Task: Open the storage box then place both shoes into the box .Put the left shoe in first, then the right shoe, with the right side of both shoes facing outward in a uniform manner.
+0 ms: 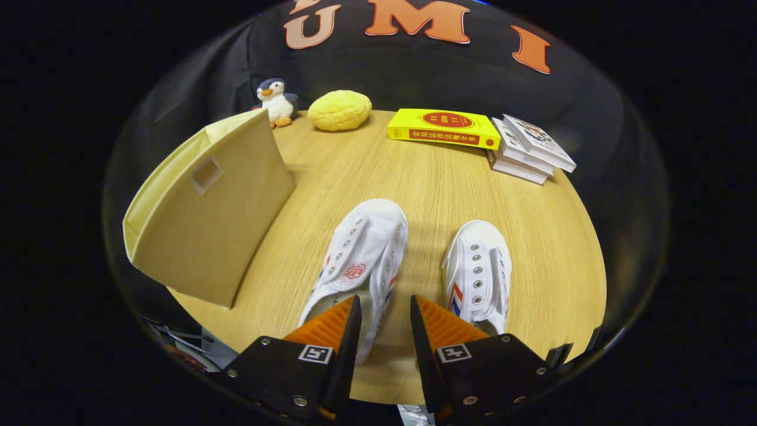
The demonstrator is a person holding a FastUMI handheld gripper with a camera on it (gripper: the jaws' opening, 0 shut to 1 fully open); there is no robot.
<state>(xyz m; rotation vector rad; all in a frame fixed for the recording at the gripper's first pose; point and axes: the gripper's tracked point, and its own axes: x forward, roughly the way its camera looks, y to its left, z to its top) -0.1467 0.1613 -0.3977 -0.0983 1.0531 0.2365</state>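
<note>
Two white canvas shoes without laces lie on the wooden table (437, 195), toes pointing away from me. The left shoe (361, 254) has a red mark on its tongue; its heel end lies under my left finger, and its right rim sits in the gap between the fingers. The right shoe (479, 272) lies just right of my right finger. My gripper (385, 307) hovers over the heel of the left shoe with a gap between its fingers, and I cannot tell whether they touch the shoe. A beige fabric storage box (207, 213) stands left of the shoes, its open top facing away to the left.
At the table's far edge sit a penguin plush (277, 102) and a yellow round cushion (340, 110). A yellow book (443, 128) and a stack of books (529, 151) lie at the far right. The table's near edge is just under my fingers.
</note>
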